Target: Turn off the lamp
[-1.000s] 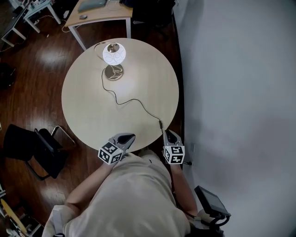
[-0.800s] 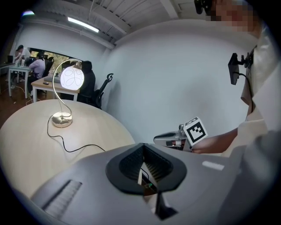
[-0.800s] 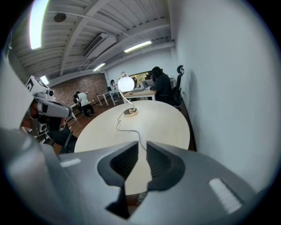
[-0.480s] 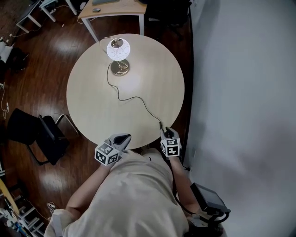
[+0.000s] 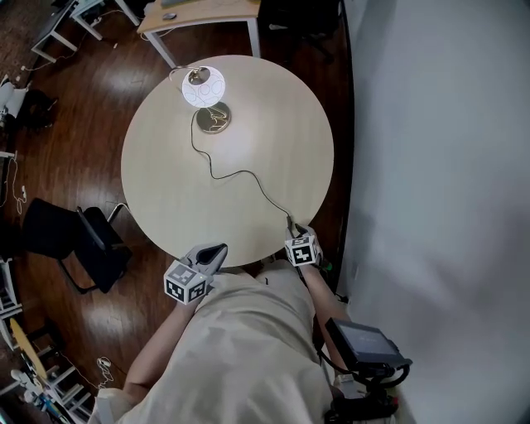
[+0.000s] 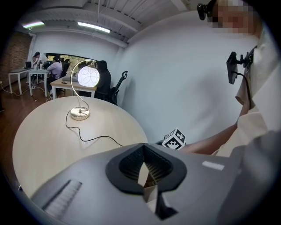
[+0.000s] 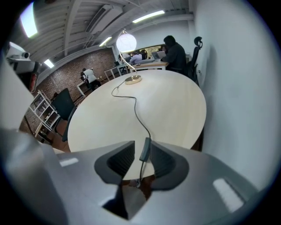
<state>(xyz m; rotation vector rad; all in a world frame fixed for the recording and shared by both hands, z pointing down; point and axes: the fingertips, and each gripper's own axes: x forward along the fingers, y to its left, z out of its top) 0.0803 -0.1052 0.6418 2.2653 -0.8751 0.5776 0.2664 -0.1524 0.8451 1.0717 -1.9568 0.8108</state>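
Observation:
The lamp [image 5: 204,88] stands lit at the far side of the round table [image 5: 166,182], its white globe glowing [image 6: 88,75] [image 7: 126,42]. Its black cord [image 5: 240,174] snakes to the near right edge and ends in a slim inline switch [image 5: 290,224] [image 7: 144,149]. My right gripper [image 5: 295,233] [image 7: 142,156] is at that edge. Its jaws have just been opening and stand open, with the switch between them, close to the right pad. My left gripper [image 5: 220,248] [image 6: 142,165] hovers shut and empty at the near edge.
A white wall [image 5: 439,166] runs close along the table's right side. A black chair [image 5: 74,248] stands on the wood floor to the left, and a desk [image 5: 199,12] beyond the lamp. A black device on a stand [image 5: 364,344] sits behind my right arm.
My right gripper has dropped to the table edge and come up to the cord's switch. The left gripper has hardly moved. The lamp stays lit.

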